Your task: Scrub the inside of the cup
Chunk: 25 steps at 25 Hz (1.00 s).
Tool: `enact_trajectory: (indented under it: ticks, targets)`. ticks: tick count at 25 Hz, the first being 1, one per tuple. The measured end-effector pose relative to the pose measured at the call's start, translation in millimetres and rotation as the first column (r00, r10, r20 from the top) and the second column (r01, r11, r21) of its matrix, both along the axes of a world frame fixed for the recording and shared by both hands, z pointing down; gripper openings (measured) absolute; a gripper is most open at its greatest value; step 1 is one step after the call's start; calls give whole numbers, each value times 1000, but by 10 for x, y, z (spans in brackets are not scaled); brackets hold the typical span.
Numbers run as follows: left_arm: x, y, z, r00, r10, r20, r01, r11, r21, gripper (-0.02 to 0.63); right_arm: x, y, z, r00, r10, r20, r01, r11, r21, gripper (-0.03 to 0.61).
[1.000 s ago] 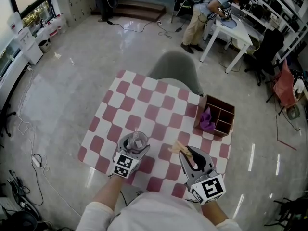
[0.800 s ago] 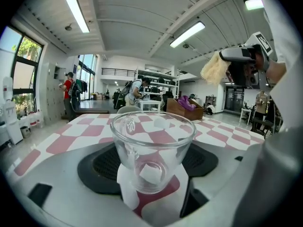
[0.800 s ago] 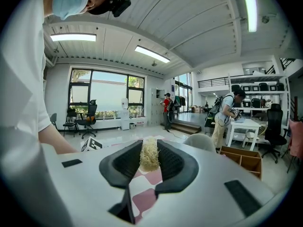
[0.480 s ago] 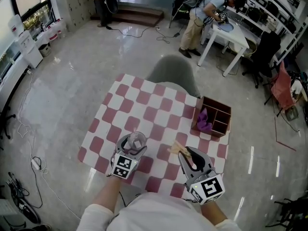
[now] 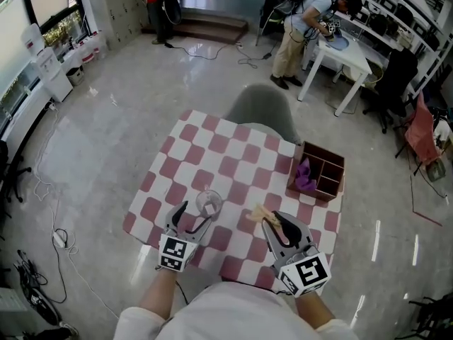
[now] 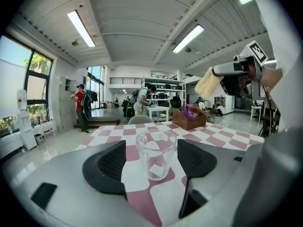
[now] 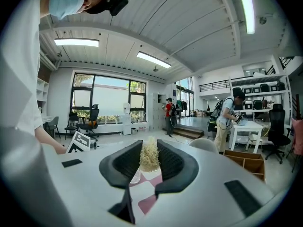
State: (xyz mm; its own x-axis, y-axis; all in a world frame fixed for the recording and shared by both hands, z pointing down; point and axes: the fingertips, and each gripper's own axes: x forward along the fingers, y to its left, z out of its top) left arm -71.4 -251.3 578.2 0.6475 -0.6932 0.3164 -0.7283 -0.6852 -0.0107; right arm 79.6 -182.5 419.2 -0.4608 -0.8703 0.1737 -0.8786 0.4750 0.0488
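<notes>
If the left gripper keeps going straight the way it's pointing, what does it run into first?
Most likely the glass cup: it stands upright on the checked table just ahead of the left gripper, in line with the gap between its open jaws. Nothing looks nearer.

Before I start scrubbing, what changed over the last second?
The left tongs opened, let go of the cup and drew back. The cup now stands untouched on the table, in the gap between them. The right tongs stayed clamped on the scrubber, in the same place.

Gaps flanking cup (image 6: 155, 155) between jaws
</notes>
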Motion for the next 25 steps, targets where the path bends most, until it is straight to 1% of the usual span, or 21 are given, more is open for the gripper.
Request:
enact_trajectory:
  ticks: [5, 6, 7, 8, 10, 11, 13, 17, 22, 25]
  targets:
    - [-138, 169, -321, 1000, 2, -7, -2, 1000, 26, 359, -148, 27, -81, 1000, -28, 10, 27, 999, 28, 106]
    - [-172, 211, -395, 1000, -5, -11, 5, 999, 35, 349, -178, 39, -97, 999, -32, 12, 31, 999, 33, 106]
    - [-214, 251, -462, 1000, -15, -15, 16, 999, 47, 295, -209, 52, -111, 999, -36, 15, 36, 999, 38, 106]
    - [-257, 290, -527, 999, -27, -18, 28, 998, 60, 221, -241, 65, -123, 999, -41, 18, 40, 998, 42, 106]
    - [-321, 372, -662, 998, -44, -34, 46, 995, 85, 146, -301, 97, -138, 998, -52, 21, 51, 997, 49, 106]
    - [-341, 418, -724, 998, -49, -48, 53, 994, 94, 130, -325, 116, -142, 998, -57, 22, 55, 997, 52, 106]
    - [-370, 520, -832, 996, -56, -75, 65, 991, 115, 118, -361, 158, -144, 998, -62, 23, 61, 997, 55, 106]
    - [-415, 744, -992, 995, -51, -91, 64, 986, 152, 63, -420, 254, -159, 998, -65, 26, 63, 996, 64, 106]
    - [-472, 993, -1151, 989, -48, -141, 64, 992, 109, 43, -473, 395, -200, 998, -59, 38, 56, 995, 79, 106]
    - [-508, 1129, -1227, 990, -43, -136, 59, 991, 116, 34, -497, 489, -223, 998, -54, 42, 50, 994, 94, 106]
